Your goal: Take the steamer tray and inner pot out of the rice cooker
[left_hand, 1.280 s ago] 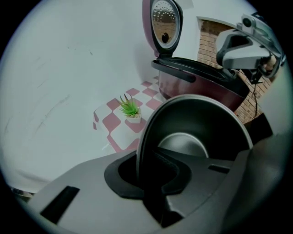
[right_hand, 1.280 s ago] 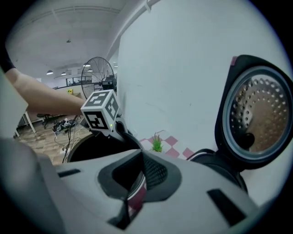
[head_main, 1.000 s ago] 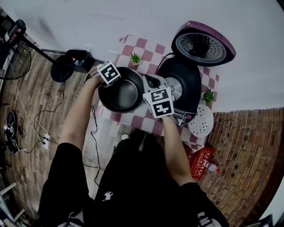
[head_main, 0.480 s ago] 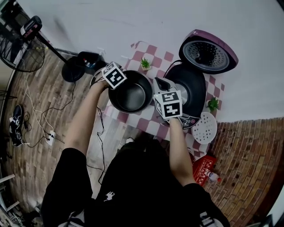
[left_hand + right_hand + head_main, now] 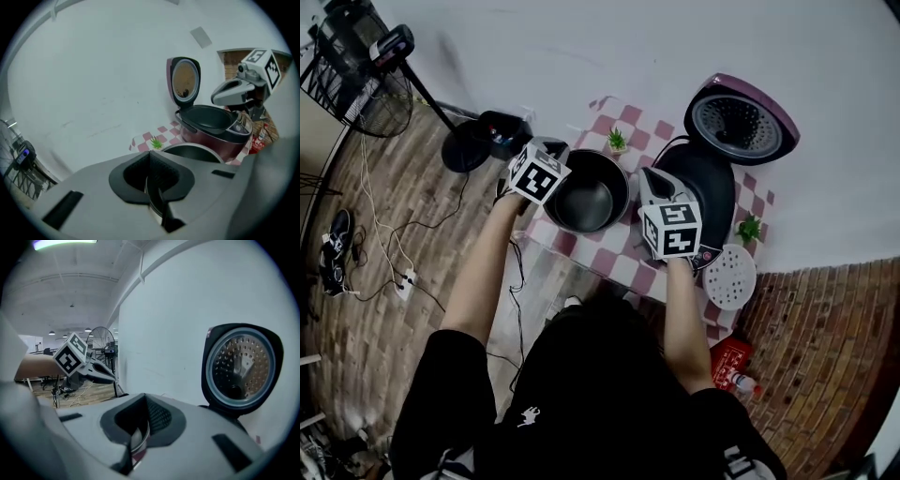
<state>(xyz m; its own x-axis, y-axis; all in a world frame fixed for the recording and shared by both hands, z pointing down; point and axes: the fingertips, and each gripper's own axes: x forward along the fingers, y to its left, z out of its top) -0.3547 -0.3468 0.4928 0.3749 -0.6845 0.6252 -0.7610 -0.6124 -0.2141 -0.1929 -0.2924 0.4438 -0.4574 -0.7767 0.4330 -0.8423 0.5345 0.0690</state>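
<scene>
The left claw (image 5: 153,182) and the right claw (image 5: 138,436) are each clamped on the rim of the pot (image 5: 586,199), just left of the open cooker (image 5: 705,187) on the checked table (image 5: 619,255), with the tray (image 5: 729,277) at its right, a plant (image 5: 617,141) behind and a fan (image 5: 354,70) on the brick floor (image 5: 384,225).

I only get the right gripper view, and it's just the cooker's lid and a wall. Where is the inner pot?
Observer: In the head view the inner pot sits on the checkered table, left of the open rice cooker.
Operator: And the tray with holes?
Observer: The white steamer tray lies flat at the table's corner, on the cooker's other side.
Operator: Is anything inside the cooker?
Observer: The left gripper view looks into it: the cavity is dark and looks empty.
</scene>
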